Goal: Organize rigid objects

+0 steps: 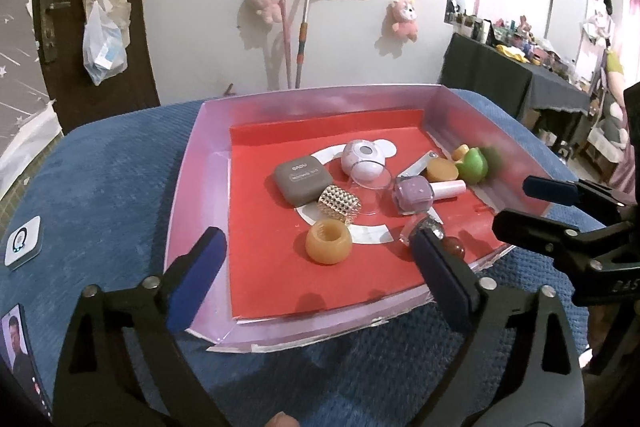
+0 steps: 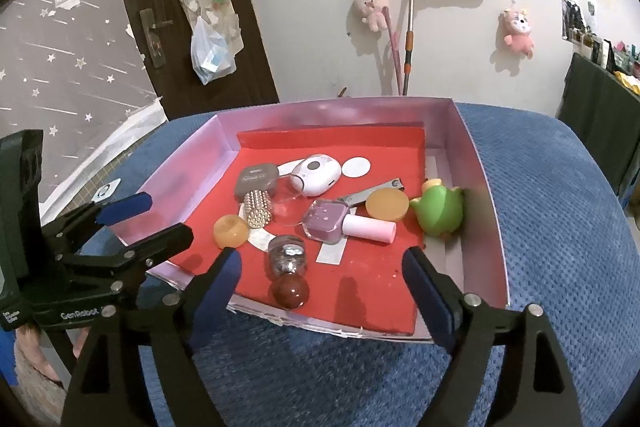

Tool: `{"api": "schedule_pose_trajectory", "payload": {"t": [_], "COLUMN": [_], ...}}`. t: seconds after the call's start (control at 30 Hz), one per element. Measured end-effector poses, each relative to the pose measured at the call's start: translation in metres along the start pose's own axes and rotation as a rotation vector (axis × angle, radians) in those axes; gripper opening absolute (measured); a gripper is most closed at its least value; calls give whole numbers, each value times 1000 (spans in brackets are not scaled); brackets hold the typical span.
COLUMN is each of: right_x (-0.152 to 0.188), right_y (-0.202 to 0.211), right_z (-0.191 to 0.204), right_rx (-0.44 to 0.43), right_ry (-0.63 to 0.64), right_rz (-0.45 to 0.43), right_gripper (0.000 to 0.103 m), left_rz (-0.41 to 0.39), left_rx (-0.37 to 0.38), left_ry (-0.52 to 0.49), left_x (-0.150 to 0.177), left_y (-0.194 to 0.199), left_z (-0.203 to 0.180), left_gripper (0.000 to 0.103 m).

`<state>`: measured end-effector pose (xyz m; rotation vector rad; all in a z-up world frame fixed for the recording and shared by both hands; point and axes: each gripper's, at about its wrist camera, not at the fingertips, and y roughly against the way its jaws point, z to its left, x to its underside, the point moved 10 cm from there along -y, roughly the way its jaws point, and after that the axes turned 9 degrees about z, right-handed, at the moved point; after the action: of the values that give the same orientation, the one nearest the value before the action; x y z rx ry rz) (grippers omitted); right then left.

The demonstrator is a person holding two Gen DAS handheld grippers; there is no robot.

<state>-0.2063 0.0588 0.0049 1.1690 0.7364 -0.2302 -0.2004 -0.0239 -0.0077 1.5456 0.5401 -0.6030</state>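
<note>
Both grippers are seen spread wide and empty above the near edge of the shallow pink-walled cardboard tray with a red floor (image 1: 192, 163), which rests on a blue textured cushion surface (image 1: 112, 179). No earlier picture is given, so the step is judged as a pause between placements: nothing is held, and every small item in view already lies inside the tray.

The left gripper (image 1: 316, 267) is framed around the near left part of the tray, with the amber translucent ring (image 1: 329, 241) lying just ahead between its fingers. The right gripper (image 2: 322, 283) hangs over the near rim, with the clear glass bottle with a dark red ball stopper (image 2: 289, 273) just inside its left finger.

The lilac nail-polish bottle with a pale pink cap (image 2: 344, 223) and the green rubber frog toy (image 2: 440, 209) lie further in. A next pick would call for a descent and a closing on one item only.
</note>
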Motion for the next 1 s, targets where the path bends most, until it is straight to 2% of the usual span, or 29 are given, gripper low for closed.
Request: {"api": "schedule_pose_trajectory", "payload": {"t": [0.2,0.47,0.77,1.0], "right_x": [2,6,20,25], "right_y": [5,8,4,-3], "right_z": [3,4,2,-1], "right_rx": [-3,8,102,104], "right_ry": [-3,-19,-21,-40], "right_rz": [-19,-37,-38,-20], "right_gripper": [103,103,103,103], "left_rz": [-2,3,11,27], "left_rx": [-2,-37,-49,-52], "left_ry": [5,21,27,32], "left_x": [5,14,21,26], "left_y": [4,4,1,-5], "left_z": [1,7,7,6], "left_gripper": [96,96,96,96]}}
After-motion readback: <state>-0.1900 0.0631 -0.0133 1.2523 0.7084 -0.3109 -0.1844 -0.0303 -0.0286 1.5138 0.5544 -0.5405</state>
